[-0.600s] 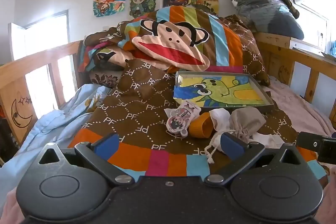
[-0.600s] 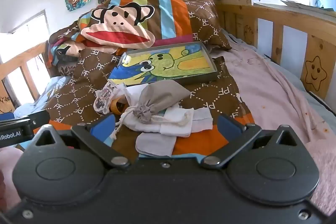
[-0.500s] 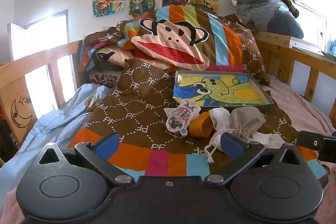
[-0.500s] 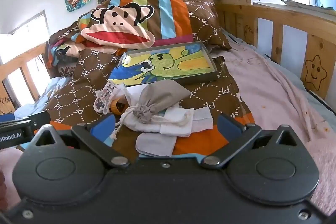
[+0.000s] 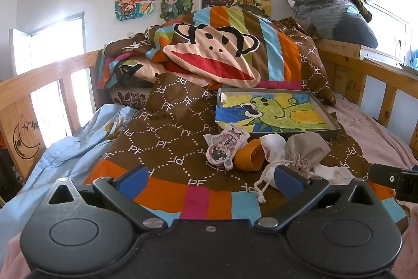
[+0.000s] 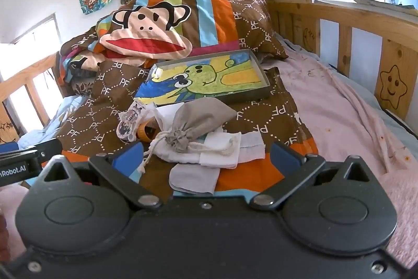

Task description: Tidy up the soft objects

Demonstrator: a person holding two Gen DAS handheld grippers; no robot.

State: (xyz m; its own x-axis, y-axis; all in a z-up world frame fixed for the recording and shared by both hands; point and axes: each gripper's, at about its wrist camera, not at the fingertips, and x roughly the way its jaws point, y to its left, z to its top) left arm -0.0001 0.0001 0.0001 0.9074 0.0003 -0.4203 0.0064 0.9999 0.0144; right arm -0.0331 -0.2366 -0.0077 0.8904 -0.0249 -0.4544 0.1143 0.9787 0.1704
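A heap of small soft things lies on the brown quilt: a grey drawstring pouch [image 6: 198, 119] [image 5: 305, 151], white cloth bags [image 6: 209, 152] [image 5: 271, 145], a flat grey cloth [image 6: 193, 177], an orange band [image 5: 248, 156] and a cartoon-print plush tag [image 5: 226, 147] [image 6: 129, 122]. Behind them sits a shallow grey tray [image 5: 329, 119] [image 6: 263, 75] lined with a frog drawing. My left gripper [image 5: 209, 181] hovers open before the heap, nothing between its blue pads. My right gripper [image 6: 207, 157] is open too, its fingers straddling the white bags without touching them.
A monkey-face striped duvet [image 5: 216, 54] is piled at the head of the bed. Wooden rails run along the left [image 5: 47, 75] and right [image 6: 365, 25]. Pink sheet [image 6: 339, 117] covers the right side, light blue bedding [image 5: 65, 151] the left. Bagged clothes [image 5: 329, 9] rest on the headboard.
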